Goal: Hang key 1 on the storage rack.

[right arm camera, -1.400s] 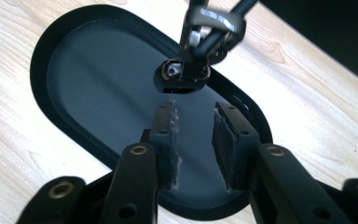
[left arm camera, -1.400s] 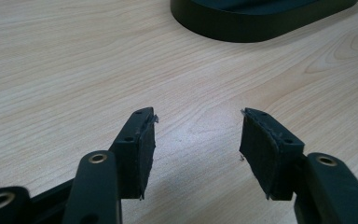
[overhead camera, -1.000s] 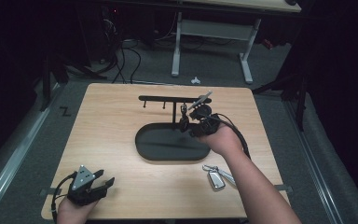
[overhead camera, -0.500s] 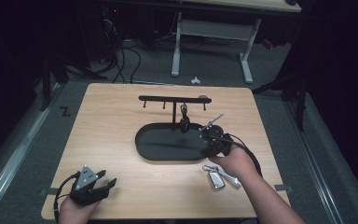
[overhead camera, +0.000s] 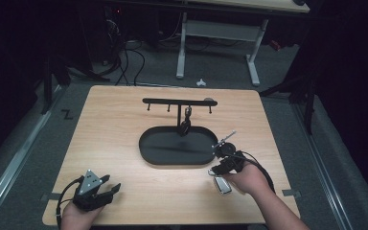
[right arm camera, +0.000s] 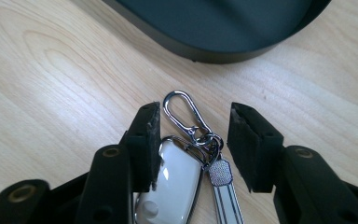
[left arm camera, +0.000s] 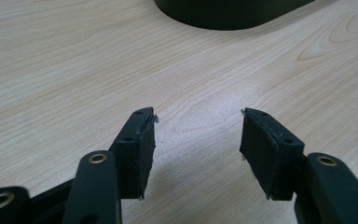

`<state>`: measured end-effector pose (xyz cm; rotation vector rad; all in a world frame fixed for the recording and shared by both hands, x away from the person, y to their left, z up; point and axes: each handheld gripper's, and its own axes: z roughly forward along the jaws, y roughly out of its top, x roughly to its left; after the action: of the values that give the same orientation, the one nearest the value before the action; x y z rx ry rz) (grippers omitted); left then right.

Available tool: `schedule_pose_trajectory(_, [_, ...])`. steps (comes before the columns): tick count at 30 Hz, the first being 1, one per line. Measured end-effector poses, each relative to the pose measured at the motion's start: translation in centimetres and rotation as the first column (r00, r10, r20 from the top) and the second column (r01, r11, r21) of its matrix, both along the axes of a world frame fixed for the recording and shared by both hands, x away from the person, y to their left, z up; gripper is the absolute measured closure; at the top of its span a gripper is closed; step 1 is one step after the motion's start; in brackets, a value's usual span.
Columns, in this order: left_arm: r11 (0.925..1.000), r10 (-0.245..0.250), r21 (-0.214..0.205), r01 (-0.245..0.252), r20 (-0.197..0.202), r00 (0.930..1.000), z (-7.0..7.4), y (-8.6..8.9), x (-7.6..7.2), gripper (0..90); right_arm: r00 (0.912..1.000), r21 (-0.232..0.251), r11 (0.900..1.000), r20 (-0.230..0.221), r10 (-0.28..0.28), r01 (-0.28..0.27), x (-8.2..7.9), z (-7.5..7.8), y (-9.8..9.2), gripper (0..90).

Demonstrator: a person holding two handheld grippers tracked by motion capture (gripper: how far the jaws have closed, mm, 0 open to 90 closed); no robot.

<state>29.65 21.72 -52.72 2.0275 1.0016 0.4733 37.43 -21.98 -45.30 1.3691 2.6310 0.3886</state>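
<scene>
A bunch of keys (right arm camera: 193, 154) is seen lying flat on the wooden surface (overhead camera: 124, 124), just off the 5 o'clock edge of the black oval tray (overhead camera: 178, 146) and not touching it. In the right gripper view the bunch is made up of a silver carabiner clip (right arm camera: 182, 112) pointing toward the tray, a white fob (right arm camera: 172, 186) and a silver strap piece (right arm camera: 223, 186), all joined at a small ring. The right gripper (overhead camera: 222, 165) is held low over the bunch, at about 5 o'clock from the tray's centre in the high view; its fingers (right arm camera: 144, 140) are set roughly half open, having just been opening, with the carabiner and ring lying in the gap between them. The pads are not seen pressing on the keys; the left finger is just beside the fob, though actual contact cannot be told. The left gripper (overhead camera: 96, 189) is held near the surface's 7 o'clock corner, well apart from the tray, and its fingers (left arm camera: 140, 149) are spread wide with only bare wood between them. A black hook rack (overhead camera: 179, 102) is raised on a post from the tray's 12 o'clock side, and a dark item (overhead camera: 186, 125) is seen hanging from it over the tray.
</scene>
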Motion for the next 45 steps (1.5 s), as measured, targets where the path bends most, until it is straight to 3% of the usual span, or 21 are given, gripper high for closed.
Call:
schedule_pose_trajectory(4, [1.0, 0.0, 0.002, 0.0, 0.0, 1.0, 0.0, 0.0, 0.0, 45.2, 0.9997, -0.022, 0.9996, -0.018, -0.019, 0.019, 0.4, -1.2, -0.2, 59.1])
schedule_pose_trajectory(11, [1.0, -0.001, -0.002, 0.001, 0.0, 1.0, 0.0, 0.1, 0.0, 45.2, 0.9967, -0.017, 0.9987, -0.065, -0.048, 0.047, 1.2, -2.8, -0.5, 57.8])
schedule_pose_trajectory(19, [1.0, -0.001, -0.002, 0.001, 0.001, 1.0, 0.0, 0.1, 0.1, 45.2, 0.9966, -0.029, 0.9987, -0.07, -0.043, 0.041, 1.3, -3.5, -0.5, 58.0])
schedule_pose_trajectory(23, [1.0, -0.005, 0.002, 0.005, 0.001, 1.0, 0.0, 0.0, 0.1, 45.2, 0.9965, -0.041, 0.9981, -0.067, -0.049, 0.046, 1.3, -3.6, -0.7, 65.9])
schedule_pose_trajectory(32, [1.0, -0.003, -0.007, 0.003, -0.003, 1.0, 0.0, 0.0, 0.0, 45.0, 0.9948, -0.022, 0.9973, -0.072, -0.072, 0.071, 1.3, -3.6, -1.1, 70.1])
schedule_pose_trajectory(35, [1.0, -0.003, -0.006, 0.002, -0.002, 1.0, 0.0, 0.0, 0.1, 44.9, 0.994, -0.018, 0.9982, -0.092, -0.058, 0.057, 1.3, -3.7, -1.0, 68.3])
schedule_pose_trajectory(39, [1.0, -0.002, -0.007, 0.002, -0.003, 1.0, 0.0, 0.1, 0.1, 44.9, 0.9952, -0.029, 0.9985, -0.085, -0.048, 0.046, 1.3, -3.7, -0.9, 68.5])
schedule_pose_trajectory(41, [1.0, -0.002, -0.007, 0.002, -0.004, 1.0, 0.0, 0.1, 0.1, 44.9, 0.9978, -0.052, 0.9985, -0.064, -0.018, 0.015, 1.2, -3.7, -0.7, 70.3])
schedule_pose_trajectory(45, [1.0, -0.006, -0.005, 0.006, -0.001, 1.0, 0.1, 0.0, 0.0, 44.9, 0.9974, -0.061, 0.998, -0.068, -0.022, 0.017, 1.1, -3.7, -0.4, 70.9])
